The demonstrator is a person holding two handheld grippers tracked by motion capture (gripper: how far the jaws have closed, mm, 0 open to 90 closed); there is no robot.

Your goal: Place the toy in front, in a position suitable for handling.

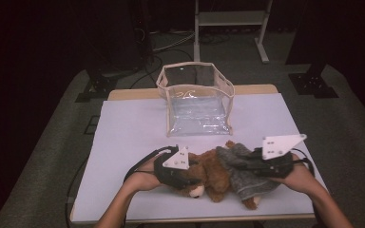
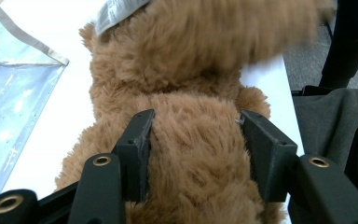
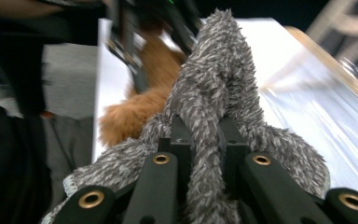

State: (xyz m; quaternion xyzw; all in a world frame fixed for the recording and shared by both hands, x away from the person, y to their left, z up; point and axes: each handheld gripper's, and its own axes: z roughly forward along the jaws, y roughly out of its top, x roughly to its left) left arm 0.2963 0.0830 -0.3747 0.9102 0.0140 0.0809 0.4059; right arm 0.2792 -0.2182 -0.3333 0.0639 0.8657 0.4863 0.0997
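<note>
Teddy bear (image 1: 209,173) lies near the table's (image 1: 123,142) front edge, long axis left-right, head left, feet right. Left gripper (image 1: 183,178) straddles its body, pads pressing the fur. Right gripper (image 1: 247,164) clamped on grey knit sweater (image 1: 247,180) covering bear's right half. White tag (image 2: 116,11) on bear: print unreadable. Clear bag (image 1: 197,102) stands farther back.

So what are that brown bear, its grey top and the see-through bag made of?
The brown bear looks like soft plush: long, fluffy pile. The grey top seems a fuzzy knit, flecked grey and white, with a ribbed hem. The see-through bag appears to be glossy clear plastic, probably vinyl, edged with beige fabric binding.
</note>
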